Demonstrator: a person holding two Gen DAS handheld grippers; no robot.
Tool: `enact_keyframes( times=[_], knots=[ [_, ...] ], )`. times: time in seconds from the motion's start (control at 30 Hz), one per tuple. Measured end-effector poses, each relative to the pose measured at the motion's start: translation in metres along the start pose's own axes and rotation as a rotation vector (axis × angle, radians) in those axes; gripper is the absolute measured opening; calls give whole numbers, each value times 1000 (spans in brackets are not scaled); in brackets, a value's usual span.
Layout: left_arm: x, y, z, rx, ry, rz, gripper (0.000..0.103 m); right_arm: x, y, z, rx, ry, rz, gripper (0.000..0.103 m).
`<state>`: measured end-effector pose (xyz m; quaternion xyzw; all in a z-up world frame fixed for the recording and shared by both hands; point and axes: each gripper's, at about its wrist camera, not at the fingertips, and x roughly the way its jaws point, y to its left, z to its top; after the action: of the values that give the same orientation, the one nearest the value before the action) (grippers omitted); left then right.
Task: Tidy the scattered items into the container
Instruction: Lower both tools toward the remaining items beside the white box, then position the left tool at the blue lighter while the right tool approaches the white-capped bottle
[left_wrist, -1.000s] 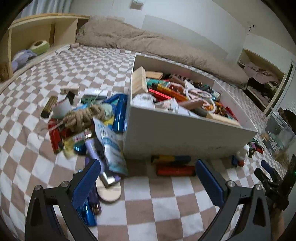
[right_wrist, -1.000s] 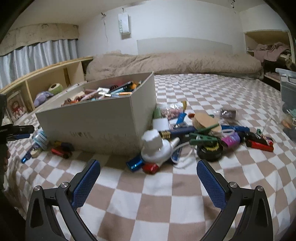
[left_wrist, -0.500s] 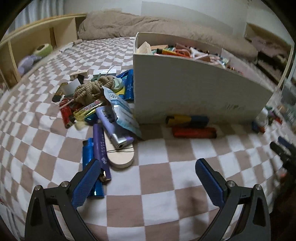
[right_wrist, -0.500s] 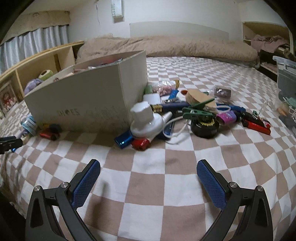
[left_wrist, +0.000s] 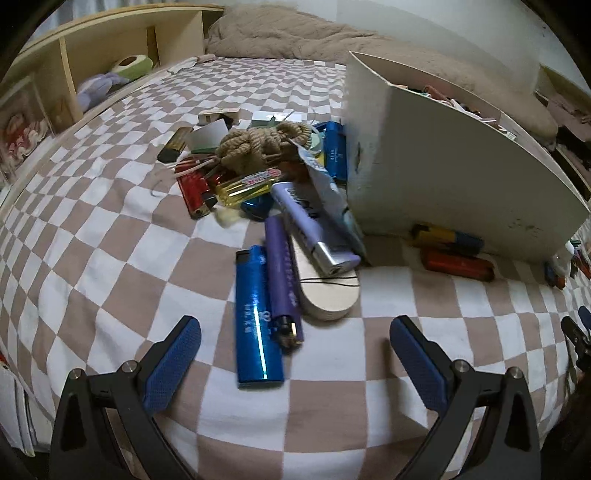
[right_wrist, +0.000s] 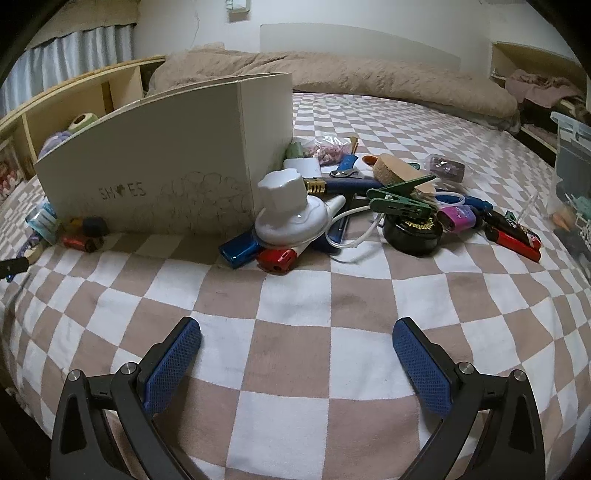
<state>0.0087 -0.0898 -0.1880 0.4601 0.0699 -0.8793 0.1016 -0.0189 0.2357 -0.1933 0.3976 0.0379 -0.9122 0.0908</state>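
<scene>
While your left gripper (left_wrist: 295, 354) hovers wide open and empty, a blue lighter (left_wrist: 256, 314) lies between its fingers, just left of the box (left_wrist: 454, 173). Your right gripper (right_wrist: 297, 354), equally spread and empty, faces a white knob (right_wrist: 286, 208) at the box's right corner.

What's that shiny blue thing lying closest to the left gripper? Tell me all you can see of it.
The blue lighter is a flat, rectangular metallic-looking body with a glossy finish and a bright streak of reflected light along it. Its far end has a black cap; small pale markings sit on its face, too small to read. It lies flat on the checkered bedspread, lengthwise away from the camera, side by side with a purple lighter that seems to touch it. It rests just ahead of the open left gripper, untouched.
</scene>
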Motion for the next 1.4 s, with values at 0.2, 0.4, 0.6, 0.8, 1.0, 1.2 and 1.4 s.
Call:
enact_keyframes(
  times=[0.2,0.4,0.6,0.8,1.0,1.2,1.4],
  knots=[
    [6,-7,-3,67,42,30,103,2,3,3,7,36,-21,103],
    [11,-2,1,4,59,10,103,1,5,1,3,22,-34,103],
    [9,-3,-1,10,31,19,102,7,-1,4,-7,32,11,103],
    [-3,6,-4,-20,11,52,74,9,1,3,-10,15,-5,103],
    [-16,17,-8,-62,12,29,43,9,1,3,-10,8,-10,103],
    [-28,7,-19,-8,26,-24,27,10,1,4,-10,6,-10,103],
    [-30,0,-22,19,19,-31,27,10,1,4,-10,6,-13,103]
  ],
)
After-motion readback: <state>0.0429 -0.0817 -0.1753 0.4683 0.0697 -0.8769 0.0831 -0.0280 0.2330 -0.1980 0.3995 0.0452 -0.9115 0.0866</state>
